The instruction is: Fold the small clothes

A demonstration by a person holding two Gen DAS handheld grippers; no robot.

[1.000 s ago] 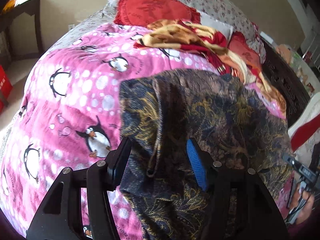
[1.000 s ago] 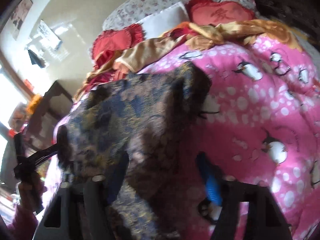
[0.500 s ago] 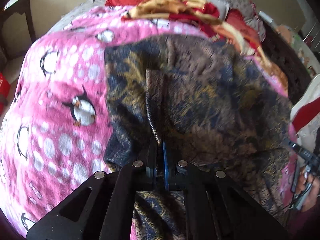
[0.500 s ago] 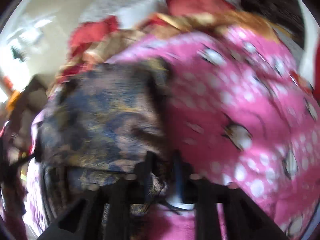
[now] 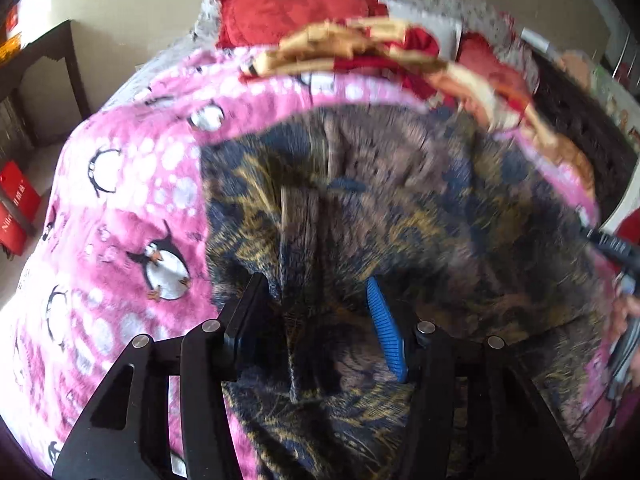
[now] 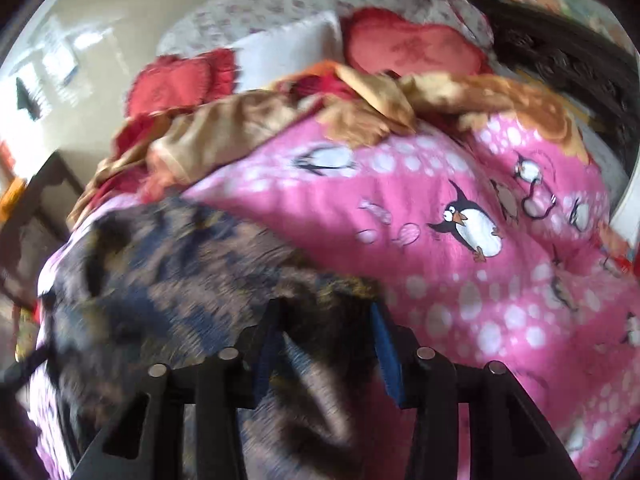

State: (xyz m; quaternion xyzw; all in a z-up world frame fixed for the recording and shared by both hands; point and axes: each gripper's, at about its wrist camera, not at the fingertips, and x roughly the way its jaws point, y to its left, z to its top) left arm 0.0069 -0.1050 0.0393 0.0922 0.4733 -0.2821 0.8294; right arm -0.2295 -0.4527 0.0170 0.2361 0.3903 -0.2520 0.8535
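Observation:
A dark blue, brown and gold patterned garment (image 5: 420,208) lies spread on a pink penguin blanket (image 5: 132,200). My left gripper (image 5: 314,284) stands over its near part. Its jaws are opening, and a raised fold of the cloth runs between them without being pressed. In the right wrist view the same garment (image 6: 180,264) fills the lower left of the blanket (image 6: 460,280). My right gripper (image 6: 325,306) sits at the garment's right edge, jaws opening, with cloth lying loosely between the fingers. The right gripper's dark body (image 5: 612,240) also shows at the left wrist view's right edge.
A crumpled gold and red cloth (image 5: 360,48) and red cushions (image 5: 288,8) lie at the far end of the bed. A dark wooden table (image 5: 36,64) and a red box (image 5: 14,208) stand on the floor to the left. A dark carved bed frame (image 6: 560,60) borders the right.
The left gripper closed on a fold of the garment, then let it go and stands open again. The right gripper slid toward the garment's right edge and its jaws widened.

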